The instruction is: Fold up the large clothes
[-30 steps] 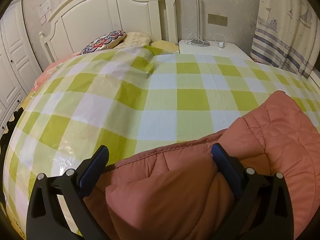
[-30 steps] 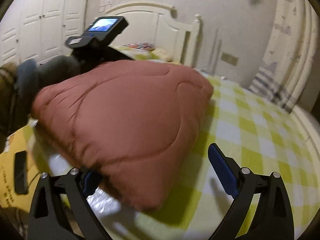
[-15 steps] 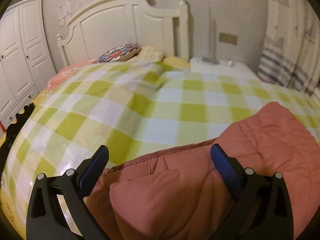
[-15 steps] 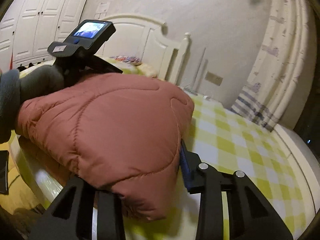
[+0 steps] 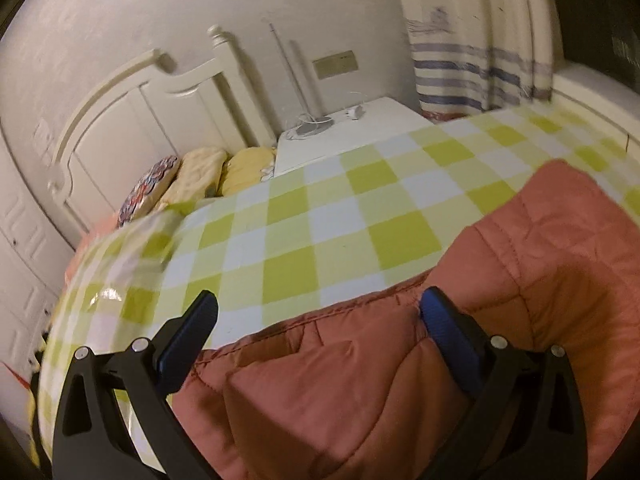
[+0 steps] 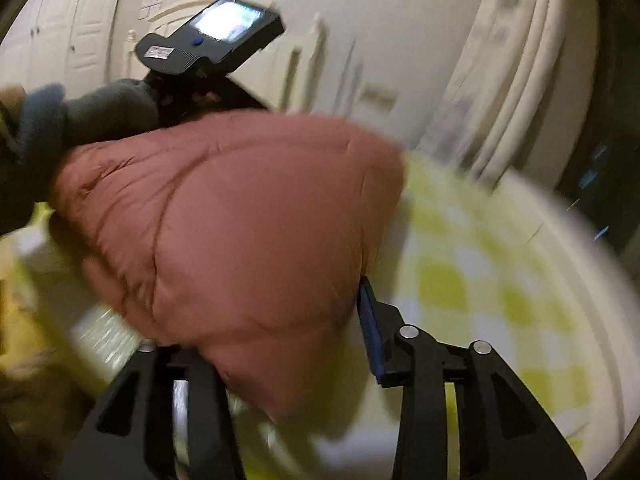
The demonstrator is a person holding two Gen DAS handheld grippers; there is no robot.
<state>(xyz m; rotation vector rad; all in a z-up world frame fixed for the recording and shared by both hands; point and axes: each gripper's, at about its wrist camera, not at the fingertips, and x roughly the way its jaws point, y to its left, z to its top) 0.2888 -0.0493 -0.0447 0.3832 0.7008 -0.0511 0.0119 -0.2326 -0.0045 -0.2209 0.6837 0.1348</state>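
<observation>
Quilted rust-pink jacket [image 6: 240, 220] is lying bunched on the checked bed [image 5: 320, 236]; the right gripper [image 6: 280, 340] has just been closing, now clamped on it, the left gripper [image 5: 316, 332] gaping, readying another fold.

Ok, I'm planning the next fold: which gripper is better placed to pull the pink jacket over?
Right. The right gripper's jaws have just been closing and now pinch the jacket's lower corner. The left gripper stands wide around the bulk, with no clear grip, so it probably only steadies.
</observation>
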